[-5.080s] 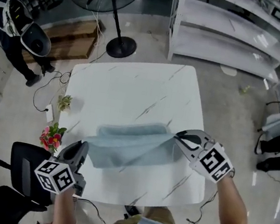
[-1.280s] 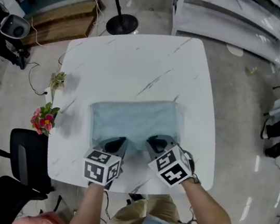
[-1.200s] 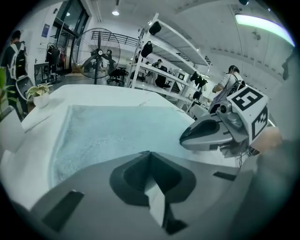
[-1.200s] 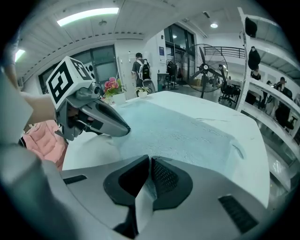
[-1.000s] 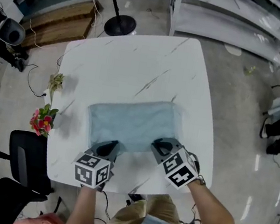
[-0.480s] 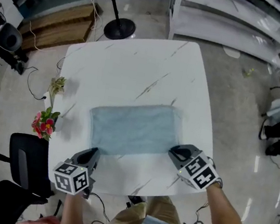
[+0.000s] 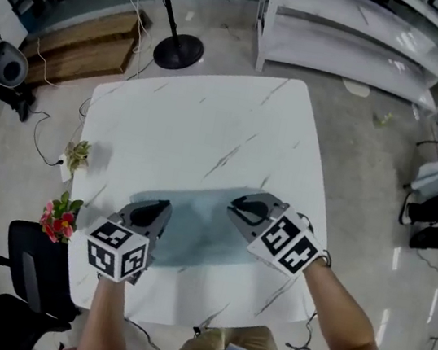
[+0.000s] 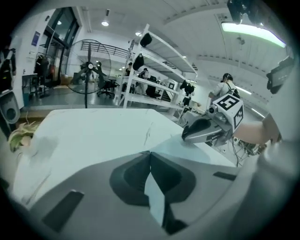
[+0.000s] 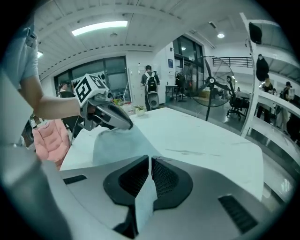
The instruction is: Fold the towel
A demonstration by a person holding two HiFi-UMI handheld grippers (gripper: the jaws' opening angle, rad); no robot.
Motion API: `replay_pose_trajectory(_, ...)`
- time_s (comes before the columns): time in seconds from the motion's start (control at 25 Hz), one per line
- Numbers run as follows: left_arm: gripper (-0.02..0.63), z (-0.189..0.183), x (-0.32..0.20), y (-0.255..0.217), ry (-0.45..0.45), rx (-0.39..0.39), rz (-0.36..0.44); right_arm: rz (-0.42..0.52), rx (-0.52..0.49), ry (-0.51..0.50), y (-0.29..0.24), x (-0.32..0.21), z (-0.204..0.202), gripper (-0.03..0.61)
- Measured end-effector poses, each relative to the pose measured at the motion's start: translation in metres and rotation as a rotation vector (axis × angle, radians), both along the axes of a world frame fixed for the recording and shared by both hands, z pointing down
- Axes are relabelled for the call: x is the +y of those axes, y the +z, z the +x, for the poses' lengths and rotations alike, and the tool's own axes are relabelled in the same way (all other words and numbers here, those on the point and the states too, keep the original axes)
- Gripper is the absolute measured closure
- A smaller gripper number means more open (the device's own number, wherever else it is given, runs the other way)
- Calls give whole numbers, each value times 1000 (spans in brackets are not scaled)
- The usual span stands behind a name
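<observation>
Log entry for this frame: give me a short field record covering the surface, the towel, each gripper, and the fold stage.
surface: white marble table
towel: light blue, far part lying on the table, near edge lifted
left gripper: shut on towel, cloth pinched between the jaws
right gripper: shut on towel, cloth pinched between the jaws
stage: fold apparently under way, both near corners held above the table
nearby: flowers beside the table's left edge; fan stand on the floor beyond
</observation>
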State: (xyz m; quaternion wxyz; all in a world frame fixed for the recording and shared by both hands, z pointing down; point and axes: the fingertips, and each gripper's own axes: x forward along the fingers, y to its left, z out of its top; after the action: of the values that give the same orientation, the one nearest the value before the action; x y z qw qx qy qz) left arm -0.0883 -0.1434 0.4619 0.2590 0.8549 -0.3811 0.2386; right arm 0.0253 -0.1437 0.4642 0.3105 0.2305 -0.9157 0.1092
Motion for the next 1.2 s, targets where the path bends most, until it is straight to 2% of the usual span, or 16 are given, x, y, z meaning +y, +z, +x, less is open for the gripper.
replay_pose_trajectory(0.16,606,26,-20,25,78,-45,-44,-27,28,-80,22,-13,-36,545)
replay_pose_trajectory(0.32,606,18,-26,49,78,-116,-87,-48,101,-131,50,-19,-41,546)
replay_pose_trajectory(0.48,606,3,-33,51,33,-78,-105,-102,71,-84,51,-22,-24,552)
replay_pose_trajectory(0.68,606,-21,-34,53,-13,-90,-96,-119,119,-40,60,-25,21,555)
replay_pose_trajectory(0.88,606,-67,-41,30,-107,-133,-33,-111,88,57,40,-35,55,553)
replay_pose_trajectory(0.96,606,-64,-31,9,-71,-81,-21,-86,50,37,18,-26,43,551)
replay_pose_trajectory(1.04,606,-45,-7,1,23,-45,-35,-68,37,-29,8,-5,16,551)
replay_pose_trajectory(1.12,606,-23,25,14,134,-50,-89,-66,68,-101,18,18,-8,549)
replay_pose_trajectory(1.2,606,-11,54,39,214,-87,-150,-71,120,-154,37,35,-19,548)
